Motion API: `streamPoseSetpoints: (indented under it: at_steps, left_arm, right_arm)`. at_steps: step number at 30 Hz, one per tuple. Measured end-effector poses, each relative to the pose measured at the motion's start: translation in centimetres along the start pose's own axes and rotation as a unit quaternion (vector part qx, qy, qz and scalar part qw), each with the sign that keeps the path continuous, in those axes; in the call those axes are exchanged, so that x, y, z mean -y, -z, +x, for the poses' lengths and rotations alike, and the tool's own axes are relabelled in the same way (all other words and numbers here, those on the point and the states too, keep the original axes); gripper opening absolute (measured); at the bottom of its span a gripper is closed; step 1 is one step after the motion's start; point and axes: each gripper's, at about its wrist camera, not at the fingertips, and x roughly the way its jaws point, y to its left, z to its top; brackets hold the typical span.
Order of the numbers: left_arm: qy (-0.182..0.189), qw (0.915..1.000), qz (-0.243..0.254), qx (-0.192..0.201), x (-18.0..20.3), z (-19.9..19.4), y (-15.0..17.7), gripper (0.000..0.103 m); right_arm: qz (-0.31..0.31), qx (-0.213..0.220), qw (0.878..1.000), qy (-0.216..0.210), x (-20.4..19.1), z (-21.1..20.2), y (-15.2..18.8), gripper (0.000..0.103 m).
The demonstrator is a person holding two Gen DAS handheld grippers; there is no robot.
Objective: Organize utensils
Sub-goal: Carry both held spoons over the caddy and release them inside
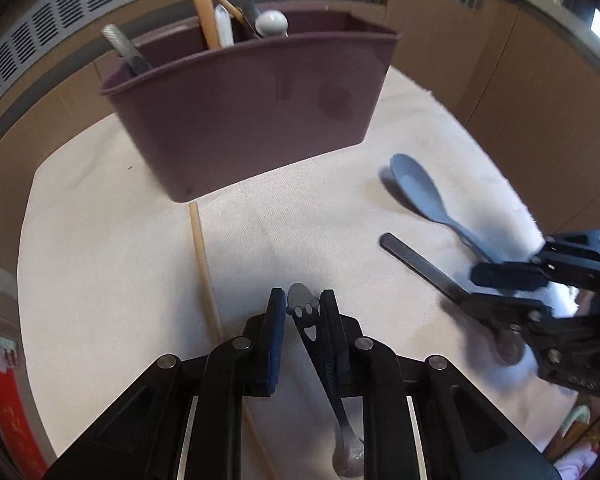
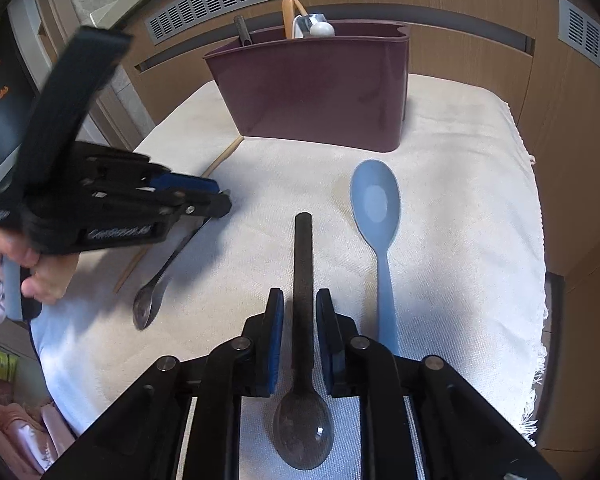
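Two grippers over the cloth-covered counter. Left gripper fingers gripping small metal spoon by its smiley-cut handle end, bowl hanging below. Right gripper fingers straddle dark spoon handle, not visibly pressing. Blue spoon lies just beside, toward right edge. Maroon utensil bin at far edge, wooden chopstick toward left edge.
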Motion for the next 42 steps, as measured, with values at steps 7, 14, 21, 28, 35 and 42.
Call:
streamPoseSetpoints:
  at_steps: [7,14,21,28,35,42]
  left_arm:
    - [-0.001,0.9977,0.002,0.068,0.1,-4.7,2.6,0.018]
    - [0.007,0.9880,-0.018,0.153,0.5,-8.5,3.3,0.018]
    - [0.007,0.9792,-0.028,0.201,0.6,-11.2,3.1,0.018]
    - [-0.005,0.9677,-0.010,0.252,1.4,-15.1,1.0,0.018]
    - [-0.028,0.9397,0.022,0.340,0.7,-22.1,-6.0,0.018]
    - [-0.058,0.9191,0.017,0.389,-1.5,-24.4,-11.8,0.018]
  right_arm:
    - [-0.040,-0.021,0.998,0.054,-1.9,2.4,-2.4,0.024]
    - [-0.040,-0.021,0.997,0.068,-2.5,2.5,-2.1,0.011]
    - [-0.021,0.042,0.997,0.058,-2.9,-2.9,-1.6,0.011]
    - [-0.012,0.127,0.991,0.040,-3.3,-9.8,-3.9,0.011]
    - [-0.046,0.249,0.965,0.062,-4.2,-17.9,-11.4,0.011]
    - [-0.021,0.371,0.928,0.018,-1.7,-21.5,-17.8,0.011]
